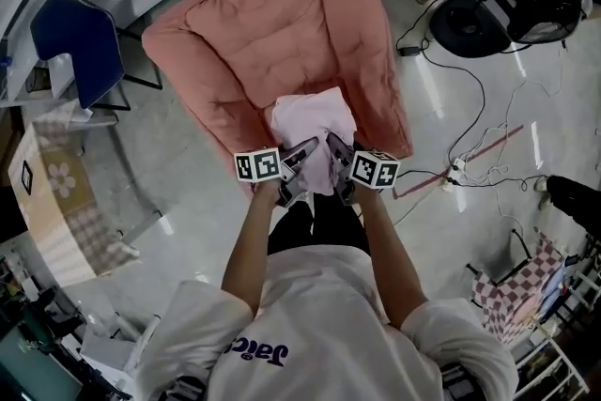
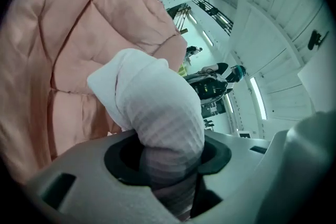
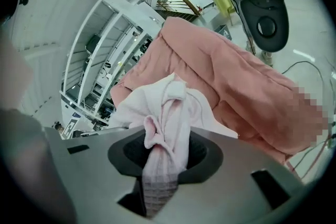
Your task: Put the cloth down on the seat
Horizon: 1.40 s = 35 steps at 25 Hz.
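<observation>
A pale pink cloth [image 1: 315, 119] lies bunched at the front of the seat of a salmon-pink padded armchair [image 1: 254, 52]. My left gripper [image 1: 304, 153] is shut on the cloth's near left edge and my right gripper [image 1: 334, 147] on its near right edge, both over the seat's front lip. In the left gripper view a thick roll of the cloth [image 2: 157, 107] rises out of the gripper [image 2: 168, 168] against the armchair [image 2: 63, 39]. In the right gripper view a thin twisted fold of the cloth [image 3: 168, 113] is pinched in the gripper [image 3: 160, 170], with the armchair [image 3: 241, 81] behind.
A blue chair [image 1: 80, 42] stands to the left of the armchair and a cardboard box [image 1: 52, 202] nearer left. A black and grey machine [image 1: 507, 0] sits at the upper right, with cables [image 1: 470, 141] trailing over the glossy floor. A checkered cloth [image 1: 516, 286] is at the lower right.
</observation>
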Tool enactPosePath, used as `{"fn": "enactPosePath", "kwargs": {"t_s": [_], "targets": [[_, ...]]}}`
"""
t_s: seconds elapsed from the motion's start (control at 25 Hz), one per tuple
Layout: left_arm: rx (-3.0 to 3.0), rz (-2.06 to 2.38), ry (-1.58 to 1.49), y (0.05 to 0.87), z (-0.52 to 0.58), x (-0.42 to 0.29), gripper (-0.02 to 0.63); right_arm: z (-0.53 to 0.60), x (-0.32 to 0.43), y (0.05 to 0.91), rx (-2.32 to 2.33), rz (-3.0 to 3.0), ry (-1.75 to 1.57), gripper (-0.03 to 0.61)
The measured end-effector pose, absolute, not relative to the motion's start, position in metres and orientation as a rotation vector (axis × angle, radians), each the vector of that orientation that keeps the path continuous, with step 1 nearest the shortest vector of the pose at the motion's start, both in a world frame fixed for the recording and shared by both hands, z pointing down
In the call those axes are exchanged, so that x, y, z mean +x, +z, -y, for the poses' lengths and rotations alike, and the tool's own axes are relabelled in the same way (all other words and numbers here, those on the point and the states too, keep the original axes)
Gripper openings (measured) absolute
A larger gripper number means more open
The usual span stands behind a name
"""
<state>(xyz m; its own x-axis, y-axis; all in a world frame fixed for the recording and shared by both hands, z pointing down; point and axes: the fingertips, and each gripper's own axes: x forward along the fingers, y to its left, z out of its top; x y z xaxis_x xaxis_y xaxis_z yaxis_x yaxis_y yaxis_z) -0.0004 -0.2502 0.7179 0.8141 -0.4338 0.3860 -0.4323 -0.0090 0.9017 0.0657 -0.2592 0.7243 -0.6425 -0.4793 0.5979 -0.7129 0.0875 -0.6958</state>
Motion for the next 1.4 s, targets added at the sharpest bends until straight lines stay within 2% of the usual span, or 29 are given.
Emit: {"fn": "enactPosePath", "kwargs": {"t_s": [0.48, 0.84, 0.96, 1.16, 1.4], "targets": [[1.495, 0.779, 0.1, 0.87, 0.277, -0.015, 0.199, 0.287, 0.053, 0.879, 1.119, 1.966, 1.668, 0.11], [1.38, 0.936, 0.351, 0.968, 0.266, -0.039, 0.222, 0.271, 0.043, 0.978, 1.043, 1.79, 1.663, 0.118], [1.371, 0.972, 0.388, 0.979, 0.266, -0.039, 0.244, 0.268, 0.045, 0.995, 1.038, 1.768, 1.655, 0.137], [1.355, 1.031, 0.436, 0.976, 0.265, -0.047, 0.295, 0.272, 0.053, 0.989, 1.046, 1.778, 1.532, 0.209], [1.342, 1.111, 0.4, 0.939, 0.264, -0.061, 0.304, 0.277, 0.076, 0.948, 1.153, 1.836, 1.46, 0.236]]}}
